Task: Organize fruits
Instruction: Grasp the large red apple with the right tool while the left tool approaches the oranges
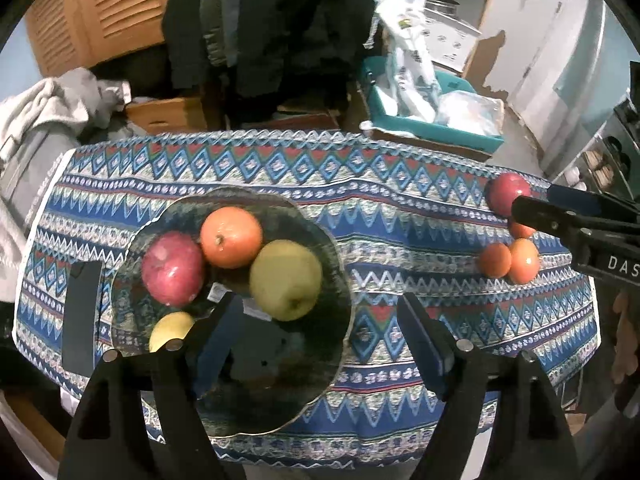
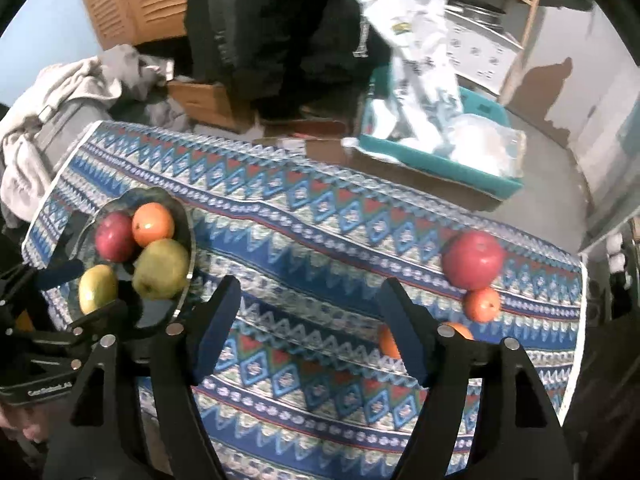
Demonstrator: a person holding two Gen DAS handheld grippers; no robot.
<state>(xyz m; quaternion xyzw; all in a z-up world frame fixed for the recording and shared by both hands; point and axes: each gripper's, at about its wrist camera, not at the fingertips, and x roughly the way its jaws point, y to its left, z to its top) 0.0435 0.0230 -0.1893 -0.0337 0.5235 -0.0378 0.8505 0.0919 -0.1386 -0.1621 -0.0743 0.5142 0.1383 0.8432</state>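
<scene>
A dark glass bowl [image 1: 320,248] sits on the left part of the tabletop [image 1: 400,208], which is covered by a blue patterned cloth, and it already gathers four fruits: a red apple [image 1: 173,268], an orange [image 1: 231,237], a green apple [image 1: 286,280] and a yellow fruit [image 1: 170,332] near the front rim. They lie touching one another in the hollow, which keeps them from rolling. The left claw [image 1: 316,320] hangs above the bowl's near side with its jaws standing wide and nothing between them; one blue pad is over the bowl, the other over the cloth just beside the rim. The right claw [image 2: 308,316] is likewise wide and empty, poised over bare cloth in the middle of the tabletop. Still loose at the right end are a second red apple [image 2: 472,259] with a small orange [image 2: 482,304] touching its near side, and two more small oranges, [image 2: 388,342] and [image 2: 460,330], partly hidden behind the right finger. These appear to be the fruits left to collect, so the sorting looks roughly half done. With both claws free and open, the right one seems best placed to reach for the loose cluster, where the round fruits may roll if nudged.
</scene>
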